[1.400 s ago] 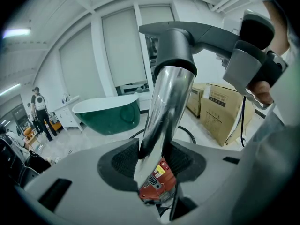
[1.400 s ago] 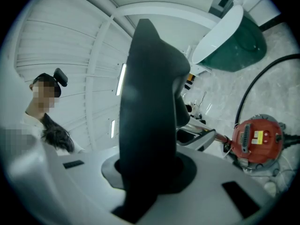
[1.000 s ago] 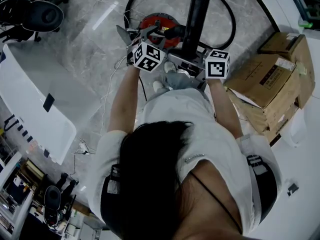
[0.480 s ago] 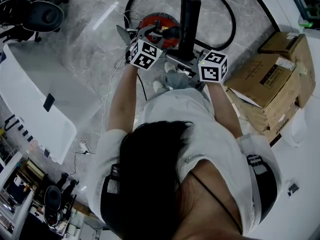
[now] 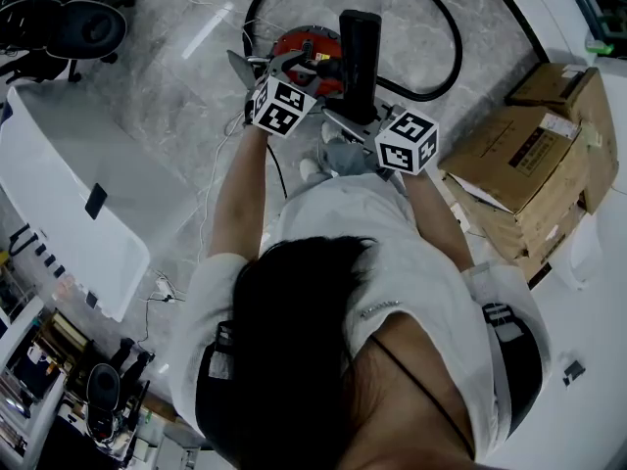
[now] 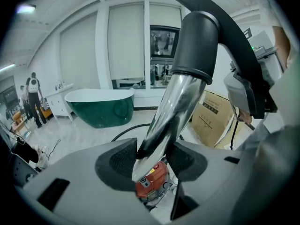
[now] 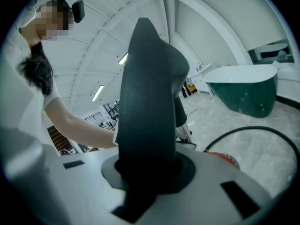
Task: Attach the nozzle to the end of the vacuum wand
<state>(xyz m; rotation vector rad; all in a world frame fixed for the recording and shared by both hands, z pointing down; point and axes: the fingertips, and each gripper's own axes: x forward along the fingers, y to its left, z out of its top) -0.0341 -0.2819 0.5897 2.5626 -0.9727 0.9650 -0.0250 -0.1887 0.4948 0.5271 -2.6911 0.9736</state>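
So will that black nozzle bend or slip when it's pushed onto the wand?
Probably stiff: the nozzle holds its moulded shape in the right gripper. Its matte surface likely resists slipping. The chrome wand looks slicker.

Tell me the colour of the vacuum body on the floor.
The vacuum body is red, and it shows best in the head view.
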